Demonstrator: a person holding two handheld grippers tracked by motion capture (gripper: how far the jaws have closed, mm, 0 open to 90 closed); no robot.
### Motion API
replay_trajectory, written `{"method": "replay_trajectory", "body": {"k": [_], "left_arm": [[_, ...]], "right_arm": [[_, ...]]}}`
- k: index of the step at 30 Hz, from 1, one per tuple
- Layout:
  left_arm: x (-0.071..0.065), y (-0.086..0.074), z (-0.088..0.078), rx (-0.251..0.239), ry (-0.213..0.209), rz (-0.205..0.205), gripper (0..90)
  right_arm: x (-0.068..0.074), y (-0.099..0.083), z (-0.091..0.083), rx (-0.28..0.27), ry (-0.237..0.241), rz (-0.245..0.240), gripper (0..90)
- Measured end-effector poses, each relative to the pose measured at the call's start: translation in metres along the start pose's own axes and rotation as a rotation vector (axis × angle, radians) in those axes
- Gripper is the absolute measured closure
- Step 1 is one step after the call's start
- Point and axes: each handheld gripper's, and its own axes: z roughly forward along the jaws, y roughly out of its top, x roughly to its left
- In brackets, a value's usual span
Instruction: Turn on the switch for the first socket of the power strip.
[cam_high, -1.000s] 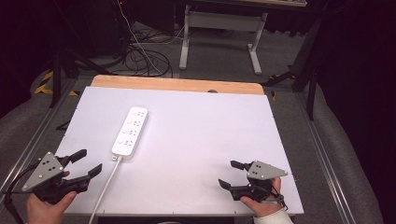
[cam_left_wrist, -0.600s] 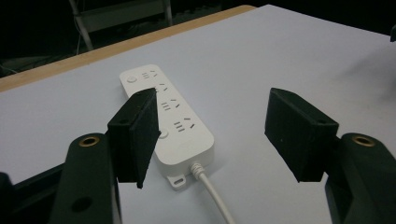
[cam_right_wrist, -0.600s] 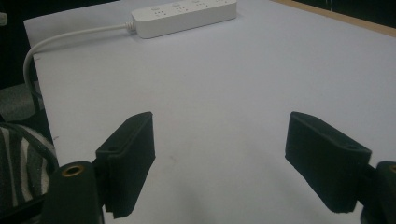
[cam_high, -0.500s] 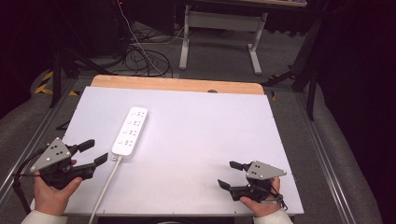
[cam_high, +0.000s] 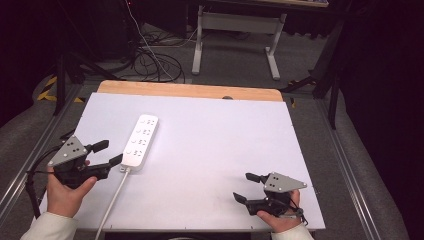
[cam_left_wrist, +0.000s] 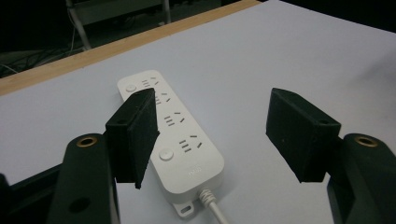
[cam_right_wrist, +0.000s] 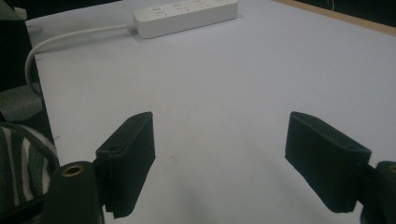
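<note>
My left gripper (cam_high: 107, 154) has its jaws released, the power strip (cam_high: 140, 140) just ahead of them on the bench (cam_high: 215, 145), not yet grasped; it has crept closer since the earlier frame. My right gripper (cam_high: 246, 187) rests unmoved, jaws released, well away from the strip.

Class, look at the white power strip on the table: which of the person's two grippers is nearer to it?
Left. The left gripper hovers open right at the cable end of the power strip; the right gripper sits far across the table near the front edge.
</note>
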Motion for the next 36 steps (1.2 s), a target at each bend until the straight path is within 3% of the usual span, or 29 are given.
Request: {"method": "replay_trajectory", "body": {"k": [24,26,32,34,36], "left_arm": [[0.007,0.012,0.025,0.039,0.035,0.016,38.0],[0.009,0.013,0.026,0.054,0.018,0.019,45.6],[0.016,0.013,0.029,0.091,-0.018,0.006,54.5],[0.019,0.013,0.031,0.108,-0.020,0.020,61.1],[0.021,0.014,0.033,0.142,-0.022,0.028,61.8]], "right_arm": [[-0.001,-0.001,0.001,0.005,0.002,0.002,24.9],[-0.001,-0.001,0.001,0.006,0.003,0.002,25.0],[0.000,-0.001,0.001,0.006,0.004,0.003,25.0],[0.000,-0.001,0.002,0.008,0.006,0.006,24.9],[0.000,-0.001,0.002,0.007,0.006,0.006,25.0]]}}
